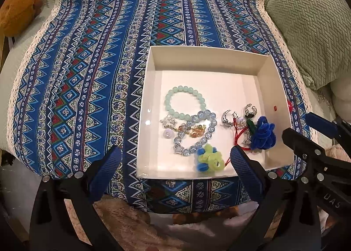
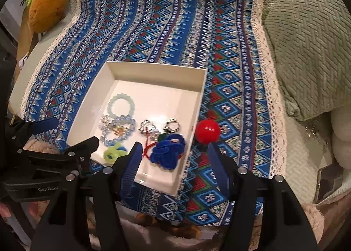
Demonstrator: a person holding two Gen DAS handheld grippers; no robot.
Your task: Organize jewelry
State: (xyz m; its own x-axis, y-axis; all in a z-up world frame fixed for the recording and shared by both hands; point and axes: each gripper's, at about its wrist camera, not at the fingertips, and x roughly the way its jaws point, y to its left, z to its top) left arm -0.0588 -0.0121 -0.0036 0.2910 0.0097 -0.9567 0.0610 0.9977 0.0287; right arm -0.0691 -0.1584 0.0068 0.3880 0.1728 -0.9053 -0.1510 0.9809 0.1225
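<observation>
While both tongs (image 1: 175,158) gape empty | white box (image 1: 151,106) holds beaded bracelets (image 1: 184,102)

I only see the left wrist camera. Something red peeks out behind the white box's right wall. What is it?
Observer: A shiny red ball, lying on the patterned cloth just outside the white box.
Child: Anything else over there?
Observer: A phone lies at the far right, off the cloth.
Child: Is the right tool holding anything?
Observer: No. The right tool is open and grips nothing, with one finger over the box and the other over the cloth.
</observation>
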